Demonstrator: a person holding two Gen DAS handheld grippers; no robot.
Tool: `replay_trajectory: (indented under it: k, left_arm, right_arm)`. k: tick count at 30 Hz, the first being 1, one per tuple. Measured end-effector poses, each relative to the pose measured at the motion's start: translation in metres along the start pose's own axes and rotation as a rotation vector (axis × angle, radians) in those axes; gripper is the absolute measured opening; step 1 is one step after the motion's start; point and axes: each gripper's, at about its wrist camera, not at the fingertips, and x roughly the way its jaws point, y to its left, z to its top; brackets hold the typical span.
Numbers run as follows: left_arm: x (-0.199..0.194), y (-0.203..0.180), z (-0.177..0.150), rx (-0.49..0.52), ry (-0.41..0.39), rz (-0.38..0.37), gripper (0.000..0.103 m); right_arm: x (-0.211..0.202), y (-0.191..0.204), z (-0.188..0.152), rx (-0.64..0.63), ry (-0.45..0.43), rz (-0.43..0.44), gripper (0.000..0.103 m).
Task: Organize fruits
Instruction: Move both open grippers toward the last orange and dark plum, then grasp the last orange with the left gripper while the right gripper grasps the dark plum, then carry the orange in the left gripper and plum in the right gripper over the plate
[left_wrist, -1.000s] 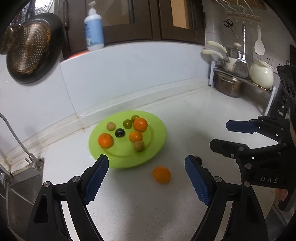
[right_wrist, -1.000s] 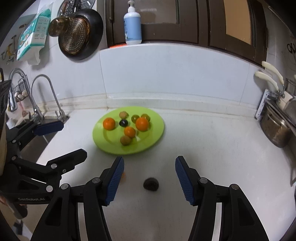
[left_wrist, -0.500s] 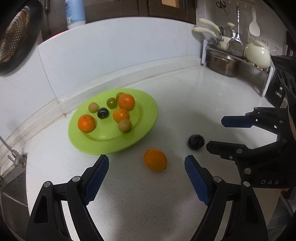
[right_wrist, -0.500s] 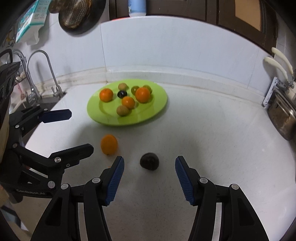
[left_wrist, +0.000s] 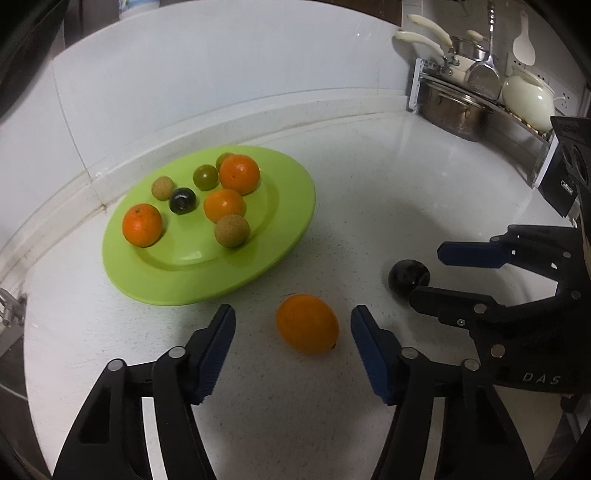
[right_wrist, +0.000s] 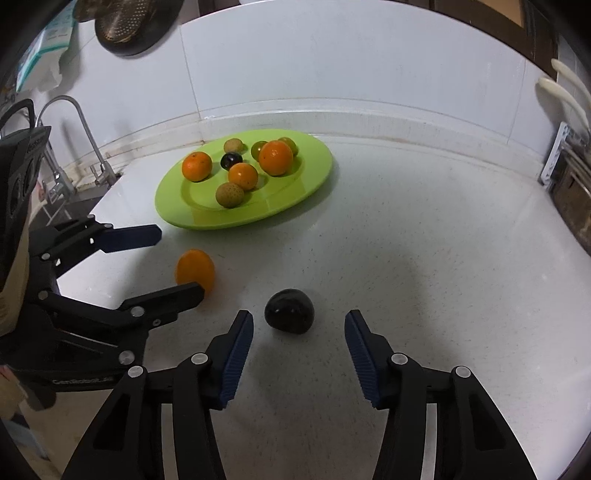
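A green plate (left_wrist: 288, 236) (right_wrist: 310, 192) holds several fruits: oranges, small brown and green ones, one dark one. A loose orange (left_wrist: 307, 323) (right_wrist: 195, 269) lies on the white counter in front of the plate, between the open fingers of my left gripper (left_wrist: 292, 343) (right_wrist: 177, 262), not touched. A loose dark fruit (right_wrist: 289, 311) (left_wrist: 408, 277) lies to its right, just ahead of the open fingers of my right gripper (right_wrist: 298, 343) (left_wrist: 428, 273). Both grippers are empty.
A sink with a faucet (right_wrist: 70, 122) is at the left. A rack with a steel pot (left_wrist: 454, 110) and a white kettle (left_wrist: 528, 98) stands at the right back. A pan (right_wrist: 129, 26) hangs on the wall.
Both grippers have moved forward and down toward the counter. The orange now sits between the left fingers and the dark fruit close in front of the right fingers.
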Motion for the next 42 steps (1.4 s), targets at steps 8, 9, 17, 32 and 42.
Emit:
replay_trajectory:
  k: [8, 9, 17, 32, 42]
  left_arm:
    - [0.011, 0.002, 0.002, -0.023, 0.030, -0.048, 0.045]
    - [0.012, 0.003, 0.002, -0.026, 0.032, -0.053, 0.044]
    - [0.015, 0.004, 0.003, -0.038, 0.044, -0.077, 0.036]
    - [-0.019, 0.008, -0.003, -0.067, -0.002, -0.045, 0.036]
    - [-0.051, 0.016, -0.012, -0.086, -0.038, 0.000, 0.036]
  right_arm:
    - [0.012, -0.004, 0.001, 0.026, 0.027, 0.038, 0.043]
    - [0.013, -0.004, 0.001, 0.034, 0.030, 0.041, 0.043]
    - [0.021, -0.003, 0.003, 0.063, 0.040, 0.062, 0.033]
    - [0.002, 0.006, 0.004, 0.079, -0.007, 0.056, 0.033]
    - [-0.022, 0.025, 0.009, 0.062, -0.063, 0.057, 0.033]
